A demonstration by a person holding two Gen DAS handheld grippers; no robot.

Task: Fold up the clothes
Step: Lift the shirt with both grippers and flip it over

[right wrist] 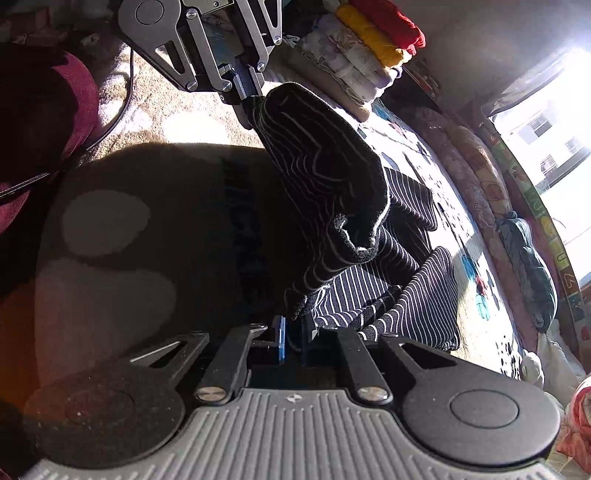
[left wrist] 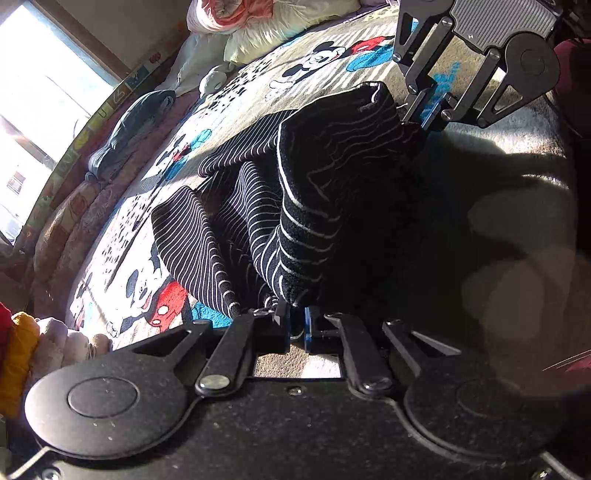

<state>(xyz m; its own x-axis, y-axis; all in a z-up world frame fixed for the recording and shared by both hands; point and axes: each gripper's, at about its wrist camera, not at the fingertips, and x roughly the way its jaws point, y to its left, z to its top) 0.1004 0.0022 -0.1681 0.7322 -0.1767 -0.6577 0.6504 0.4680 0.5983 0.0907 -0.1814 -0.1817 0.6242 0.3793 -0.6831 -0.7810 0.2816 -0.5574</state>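
We find a large cartoon-print rug [left wrist: 122,236] covering the floor, sunlit on its far side and in deep shadow on its near side. A window [right wrist: 554,155] admits strong light along the rug's far edge, and a patterned border [left wrist: 74,147] runs below it.

On the rug lies the task's thing, a black garment [left wrist: 332,192] with thin white stripes. Part of it is lifted off the rug and hangs between the two grippers; the rest, including a flap [left wrist: 188,243] with straight stripes, lies spread on the sunlit rug beyond.

We note a stack of folded clothes [right wrist: 365,55] in red, yellow and pale colours at the rug's edge, far right in the right wrist view. A blue-grey bundle [left wrist: 133,125] rests along the border by the window. Pale bedding [left wrist: 266,26] with an orange patch lies at the far end of the rug. A dark red cloth [right wrist: 55,122] sits at the shaded left in the right wrist view; we cannot tell what it is.

The left gripper [left wrist: 297,325] has its blue pads close together, pinching an edge of the garment. The right gripper [right wrist: 293,336] likewise has its pads drawn narrow on another edge of the same garment. Each gripper appears in the other's view, clamped at the opposite end of the raised fold.
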